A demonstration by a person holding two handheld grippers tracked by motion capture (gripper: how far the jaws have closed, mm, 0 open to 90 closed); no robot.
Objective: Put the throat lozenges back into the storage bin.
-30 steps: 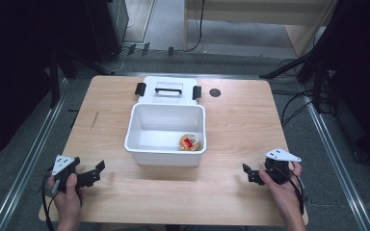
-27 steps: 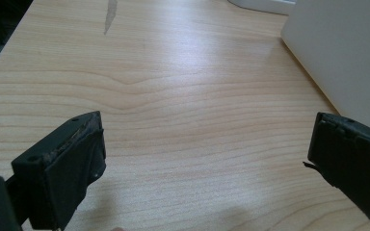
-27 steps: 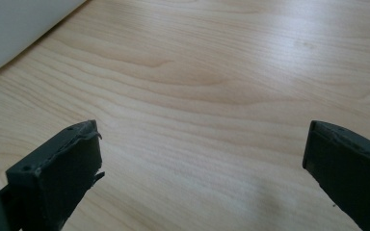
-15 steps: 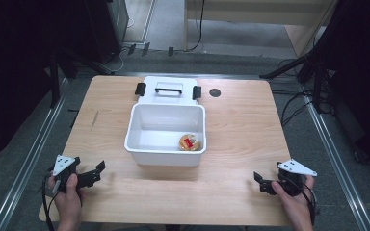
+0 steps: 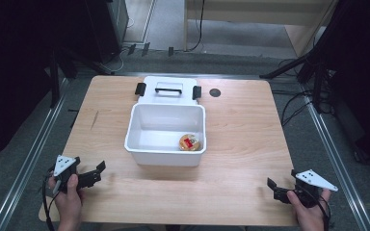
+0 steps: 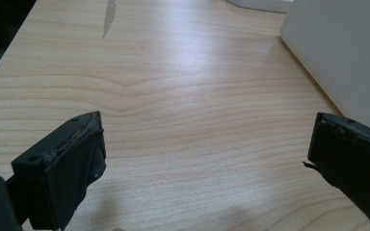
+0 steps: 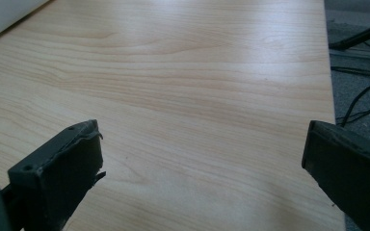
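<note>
Both tools sat near the front corners of the wooden worktop (image 5: 241, 120), left tool (image 5: 98, 172) and right tool (image 5: 271, 188), each with jaws spread wide and holding nothing. The white bin (image 5: 166, 134) was mid-worktop with a small round snack thing (image 5: 189, 142) inside, its lid (image 5: 168, 89) lying just behind it.

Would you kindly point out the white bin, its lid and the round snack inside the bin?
white bin (image 5: 164, 157), high view, on its near outer wall.
lid (image 5: 168, 96), high view, on its top below the handle.
round snack (image 5: 190, 142), high view, on its middle.
</note>
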